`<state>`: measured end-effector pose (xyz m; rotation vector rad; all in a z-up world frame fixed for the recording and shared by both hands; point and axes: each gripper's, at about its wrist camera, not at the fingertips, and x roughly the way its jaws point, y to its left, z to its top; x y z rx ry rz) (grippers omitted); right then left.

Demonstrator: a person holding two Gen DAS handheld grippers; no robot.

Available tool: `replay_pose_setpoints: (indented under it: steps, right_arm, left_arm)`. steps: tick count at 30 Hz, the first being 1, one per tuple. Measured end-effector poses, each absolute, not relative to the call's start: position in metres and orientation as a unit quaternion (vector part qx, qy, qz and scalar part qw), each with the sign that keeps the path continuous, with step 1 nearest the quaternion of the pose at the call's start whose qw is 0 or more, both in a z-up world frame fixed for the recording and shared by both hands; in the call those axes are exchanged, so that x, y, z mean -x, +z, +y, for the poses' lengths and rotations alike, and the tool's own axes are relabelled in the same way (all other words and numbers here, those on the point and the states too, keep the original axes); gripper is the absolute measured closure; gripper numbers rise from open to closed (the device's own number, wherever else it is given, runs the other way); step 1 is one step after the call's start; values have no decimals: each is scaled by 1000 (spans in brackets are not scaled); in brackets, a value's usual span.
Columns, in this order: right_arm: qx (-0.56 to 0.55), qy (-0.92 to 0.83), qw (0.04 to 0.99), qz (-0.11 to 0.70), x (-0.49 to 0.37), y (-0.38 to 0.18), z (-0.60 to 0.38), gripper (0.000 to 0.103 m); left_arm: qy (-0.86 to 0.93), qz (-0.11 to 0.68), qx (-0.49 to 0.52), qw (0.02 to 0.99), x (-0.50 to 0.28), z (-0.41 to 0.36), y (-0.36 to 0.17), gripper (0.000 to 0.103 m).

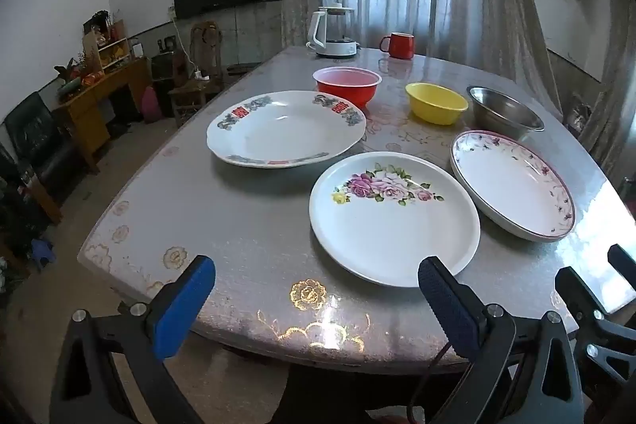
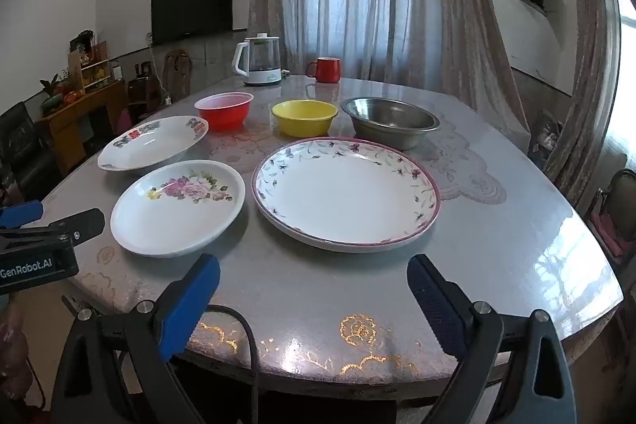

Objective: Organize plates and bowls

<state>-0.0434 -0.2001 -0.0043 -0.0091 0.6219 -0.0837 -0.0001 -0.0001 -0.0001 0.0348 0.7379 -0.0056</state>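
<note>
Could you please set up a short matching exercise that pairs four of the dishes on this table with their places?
Things:
1. red plastic bowl
2. yellow plastic bowl
3. round steel bowl
4. white plate with pink rose print

Places:
A. middle of the bowl row
B. nearest the white kettle
C. front row, beside the pink-rimmed plate
D. right end of the bowl row

Pairs: 1-B, 2-A, 3-D, 4-C
</note>
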Motion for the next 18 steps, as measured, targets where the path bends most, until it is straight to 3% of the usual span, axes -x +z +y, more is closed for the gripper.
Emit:
replay_pose_setpoints:
  steps: [8,18]
  right_arm:
    - [7,-40,948,316,39,-7,-202,6]
    - [8,-42,943,331,35,-10,-199,6]
  left_arm:
    - [7,363,-21,931,4,-33,-7,0]
    - [-18,368,-16,929,-2,-4,-6,0]
